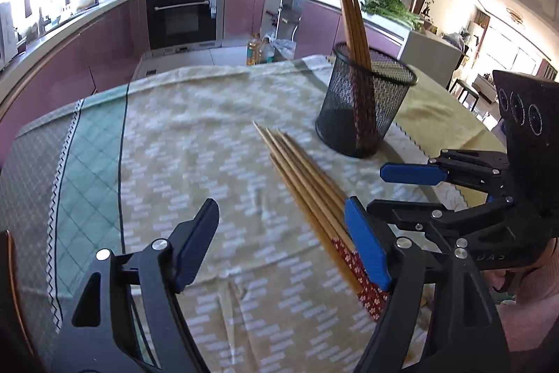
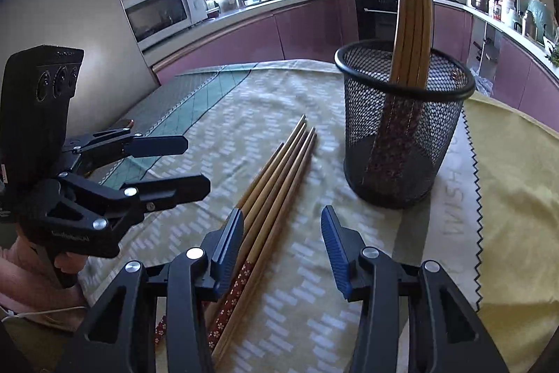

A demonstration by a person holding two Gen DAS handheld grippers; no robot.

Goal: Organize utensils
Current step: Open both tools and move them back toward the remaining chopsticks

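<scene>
Several bamboo chopsticks [image 1: 307, 187] with red patterned ends lie bundled on the yellow cloth; they also show in the right wrist view [image 2: 276, 184]. A black mesh cup [image 1: 365, 100] stands upright behind them, holding several more chopsticks [image 1: 351, 20]; the cup shows in the right wrist view [image 2: 401, 124] too. My left gripper [image 1: 279, 243] is open and empty, low over the cloth, with its right finger beside the bundle's red ends. My right gripper [image 2: 283, 247] is open and empty over the bundle's thick ends, its left finger touching or just above them. Each gripper shows in the other's view, open.
The table is covered by a yellow patterned cloth [image 1: 195, 135] with a green strip [image 1: 94, 149] at the left. A kitchen counter, oven [image 1: 183, 13] and microwave [image 2: 164, 13] lie beyond the table's far edge.
</scene>
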